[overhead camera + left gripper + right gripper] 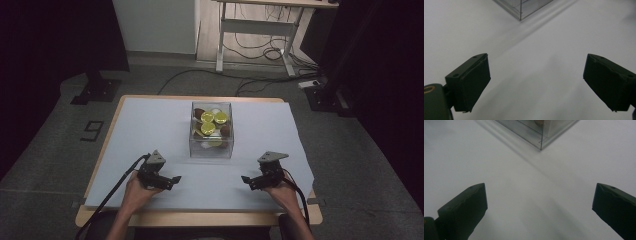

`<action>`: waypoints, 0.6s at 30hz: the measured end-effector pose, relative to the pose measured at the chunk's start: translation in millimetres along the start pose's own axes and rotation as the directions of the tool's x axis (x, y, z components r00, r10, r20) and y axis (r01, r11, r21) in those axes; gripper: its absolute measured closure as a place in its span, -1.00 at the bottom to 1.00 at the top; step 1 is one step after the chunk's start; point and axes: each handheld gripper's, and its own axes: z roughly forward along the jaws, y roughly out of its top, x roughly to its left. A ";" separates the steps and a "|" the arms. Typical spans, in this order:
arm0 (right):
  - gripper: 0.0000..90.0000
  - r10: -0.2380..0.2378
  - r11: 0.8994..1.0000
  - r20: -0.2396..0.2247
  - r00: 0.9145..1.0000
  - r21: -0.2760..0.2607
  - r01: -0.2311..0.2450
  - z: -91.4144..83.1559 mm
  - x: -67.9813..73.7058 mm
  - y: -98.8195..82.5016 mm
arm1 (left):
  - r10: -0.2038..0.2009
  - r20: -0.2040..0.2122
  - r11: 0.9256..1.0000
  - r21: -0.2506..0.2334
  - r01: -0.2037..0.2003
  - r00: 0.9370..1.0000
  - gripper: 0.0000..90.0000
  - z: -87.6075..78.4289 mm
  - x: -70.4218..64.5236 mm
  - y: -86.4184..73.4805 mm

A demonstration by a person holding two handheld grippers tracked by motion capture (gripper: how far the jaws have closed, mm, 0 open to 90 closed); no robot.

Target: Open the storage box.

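A clear plastic box stands at the middle of the white table cover. Inside it lie several small round pieces: yellow-green ones, brown ones and white ones. My left gripper rests low on the cover, near the front left of the box, held by a hand, its jaws wide apart and empty. My right gripper rests at the front right, also open and empty. A near corner of the box shows in the left gripper view, and another corner in the right gripper view.
The wooden table edge runs under the cover at the front. Beyond the table stand a black stand base at the left, a desk frame with cables on the floor, and another black base at the right.
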 end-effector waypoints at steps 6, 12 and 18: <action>-1.00 -0.005 1.000 -0.011 1.000 -0.002 0.005 3.7 4.9 8.3 | 0.012 0.014 1.000 -0.002 -0.012 1.000 -0.79 4.1 -3.6 10.5; -0.99 -0.009 1.000 -0.024 1.000 -0.015 0.008 6.9 8.6 16.2 | 0.028 0.019 1.000 -0.007 -0.028 0.999 -0.71 8.0 -6.8 20.7; -0.98 -0.022 0.999 -0.044 0.999 -0.032 0.020 9.7 13.2 26.7 | 0.050 0.022 0.999 -0.007 -0.049 0.999 -0.68 12.6 -10.3 32.0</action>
